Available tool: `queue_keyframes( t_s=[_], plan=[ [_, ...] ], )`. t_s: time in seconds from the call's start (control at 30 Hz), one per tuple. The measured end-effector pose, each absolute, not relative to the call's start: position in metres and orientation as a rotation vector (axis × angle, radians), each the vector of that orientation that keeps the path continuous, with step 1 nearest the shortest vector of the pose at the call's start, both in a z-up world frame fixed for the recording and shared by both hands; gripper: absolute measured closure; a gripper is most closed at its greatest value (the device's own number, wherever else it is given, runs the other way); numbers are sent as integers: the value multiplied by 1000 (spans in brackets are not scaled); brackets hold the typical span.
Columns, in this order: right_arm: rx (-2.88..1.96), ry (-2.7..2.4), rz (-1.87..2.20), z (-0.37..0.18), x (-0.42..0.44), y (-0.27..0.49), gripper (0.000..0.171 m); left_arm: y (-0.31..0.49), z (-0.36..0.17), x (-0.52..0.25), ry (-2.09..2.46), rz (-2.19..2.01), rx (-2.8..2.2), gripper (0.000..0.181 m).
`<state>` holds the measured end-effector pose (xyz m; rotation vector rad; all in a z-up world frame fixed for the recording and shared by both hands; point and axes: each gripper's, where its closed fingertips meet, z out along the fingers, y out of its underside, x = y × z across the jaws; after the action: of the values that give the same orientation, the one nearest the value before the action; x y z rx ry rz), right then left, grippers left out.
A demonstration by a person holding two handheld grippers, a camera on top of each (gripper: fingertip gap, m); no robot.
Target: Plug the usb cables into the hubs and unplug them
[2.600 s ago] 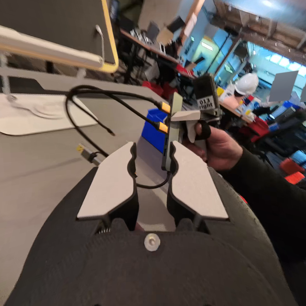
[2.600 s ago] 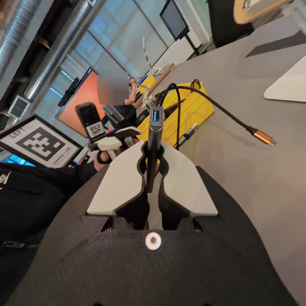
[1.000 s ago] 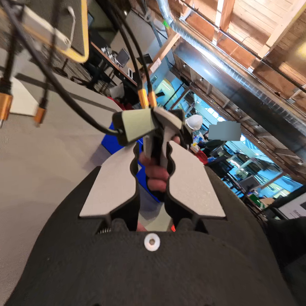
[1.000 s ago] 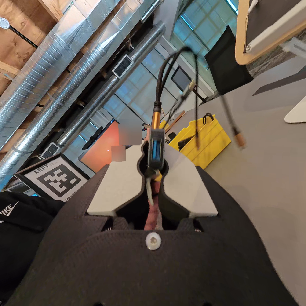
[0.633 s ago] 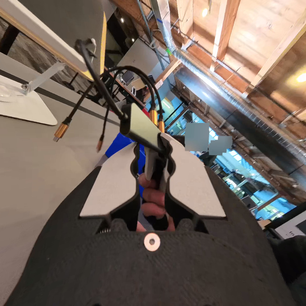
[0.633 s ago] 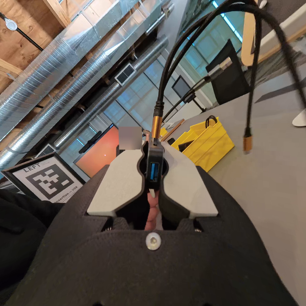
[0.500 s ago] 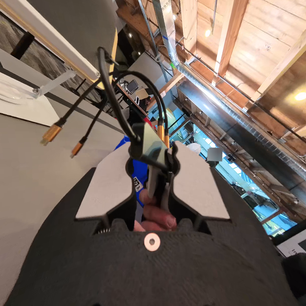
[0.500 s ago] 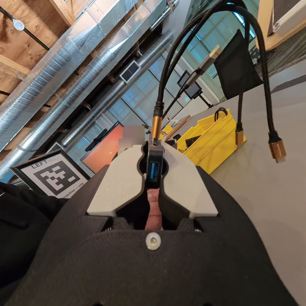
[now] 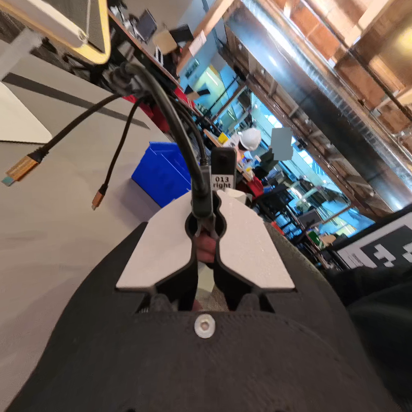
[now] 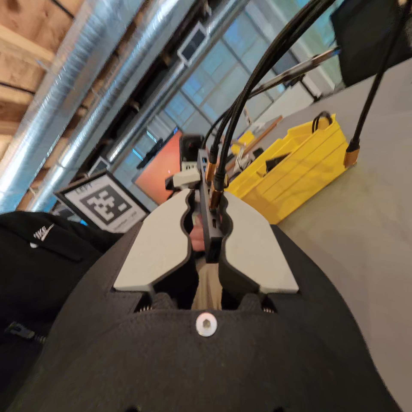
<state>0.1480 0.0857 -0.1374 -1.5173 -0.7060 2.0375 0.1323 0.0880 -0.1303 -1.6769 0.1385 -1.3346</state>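
Hub (image 9: 201,206) first: in the left wrist view the grey hub stands end-on between the fingers of the left gripper (image 9: 204,214), whose jaws are closed narrowly onto it well above the grey table (image 9: 55,245). Black cables (image 9: 178,124) arch up from its top, and two loose ends hang free to the left, one with a broad copper plug (image 9: 21,167) and one with a small copper plug (image 9: 98,199); a blue bin (image 9: 162,171) sits behind. In the right wrist view the hub (image 10: 210,220) runs lengthwise between the fingers of the right gripper (image 10: 206,219); its jaws are a little wider than the hub, touching at the right side at most, so I cannot tell whether they grip. Two copper plugs (image 10: 215,196) sit in its side ports, and a yellow bin (image 10: 289,169) lies beyond. The step looks like handing the hub across between grippers. Next, one gripper should hold the hub steady while the other pulls a seated plug straight out.
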Motion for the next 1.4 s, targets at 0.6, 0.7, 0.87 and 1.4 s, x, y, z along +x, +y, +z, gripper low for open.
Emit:
queue_keyframes(
  t_s=[0.6, 0.7, 0.87, 1.4],
  plan=[
    [-1494, -648, 2018, -135, 147, 86, 163, 77, -144, 159, 264, -1335, -1706, 170],
    [-1520, -763, 2025, -138, 148, 81, 163, 75, -143, 160, 271, -1351, -1704, 170],
    [-1557, -899, 1988, -141, 150, 74, 164, 71, -144, 159, 285, -1389, -1704, 170],
    [-1682, -999, 1715, -125, 188, 93, 165, 68, -128, 143, 478, -1135, -1717, 170]
  ],
)
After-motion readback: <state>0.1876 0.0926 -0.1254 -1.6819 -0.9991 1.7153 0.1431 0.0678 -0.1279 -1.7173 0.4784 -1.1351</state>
